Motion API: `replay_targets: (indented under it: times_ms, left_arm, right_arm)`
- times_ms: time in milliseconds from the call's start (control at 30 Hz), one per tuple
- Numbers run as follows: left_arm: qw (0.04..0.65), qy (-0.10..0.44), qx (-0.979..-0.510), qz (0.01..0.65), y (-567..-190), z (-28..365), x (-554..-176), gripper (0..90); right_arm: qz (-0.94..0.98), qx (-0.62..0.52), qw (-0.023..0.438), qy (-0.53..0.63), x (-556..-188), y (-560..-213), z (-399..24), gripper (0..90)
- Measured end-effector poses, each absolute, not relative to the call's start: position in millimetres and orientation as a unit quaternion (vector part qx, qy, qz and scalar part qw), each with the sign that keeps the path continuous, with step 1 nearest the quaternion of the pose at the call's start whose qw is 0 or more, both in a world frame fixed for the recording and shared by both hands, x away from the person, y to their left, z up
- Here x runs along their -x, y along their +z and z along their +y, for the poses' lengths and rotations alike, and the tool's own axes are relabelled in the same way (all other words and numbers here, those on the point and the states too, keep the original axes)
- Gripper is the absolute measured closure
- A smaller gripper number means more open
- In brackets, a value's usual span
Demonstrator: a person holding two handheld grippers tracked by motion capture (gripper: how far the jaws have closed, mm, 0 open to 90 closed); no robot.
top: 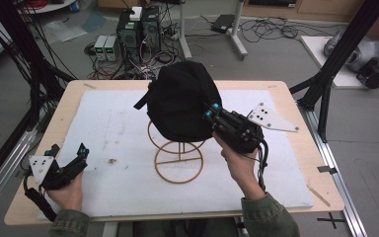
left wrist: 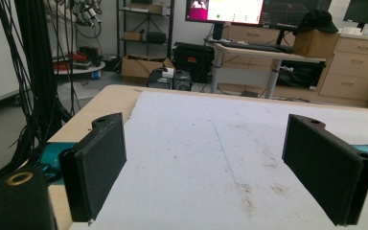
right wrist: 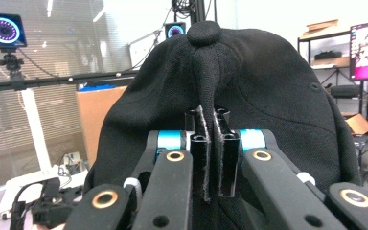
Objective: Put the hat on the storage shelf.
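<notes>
1. Step in hand: handling of the black cap (top: 180, 101) at the wire stand (top: 178, 159). The cap sits over the top of the stand, above the middle of the white mat (top: 118, 148) on the bench (top: 74, 94). Whether it is being set on or lifted off cannot be told.

2. Right gripper (top: 212, 111): jaws closed on a pinched fold of the cap's fabric. The right gripper view shows the fold (right wrist: 210, 143) clamped between the two pads, running down from the crown button (right wrist: 204, 32).

3. Left gripper (top: 81, 154): jaws wide open and holding nothing. The left gripper view shows bare mat between the pads.

4. Next move, as a judgement: keep the grip firm and guide the cap straight up or down along the stand's axis. A sideways pull could tip the light stand.

5. Pose, right hand (top: 239, 165): raised above the mat, gripper angled up and toward the cap's near right side.

6. Pose, left hand (top: 66, 192): low at the near left corner of the bench, well apart from the stand.
</notes>
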State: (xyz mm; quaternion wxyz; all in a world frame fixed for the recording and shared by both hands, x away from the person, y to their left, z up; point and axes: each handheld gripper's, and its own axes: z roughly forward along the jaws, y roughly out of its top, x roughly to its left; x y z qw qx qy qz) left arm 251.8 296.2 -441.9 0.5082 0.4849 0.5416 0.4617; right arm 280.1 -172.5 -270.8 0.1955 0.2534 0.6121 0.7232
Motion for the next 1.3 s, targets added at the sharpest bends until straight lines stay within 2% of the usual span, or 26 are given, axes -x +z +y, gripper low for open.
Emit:
replay_targets:
  times_ms: [1033, 1300]
  left_arm:
    - [0.508, 0.457, -0.484, 0.546, -443, 298, -253, 15.5]
    - [0.508, 0.457, -0.484, 0.546, -443, 298, -253, 15.5]
  right_arm:
    - [0.667, -0.246, 0.170, 0.683, -278, -291, -158, 86.7]
    - [0.668, -0.247, 0.167, 0.682, -276, -292, -158, 82.3]
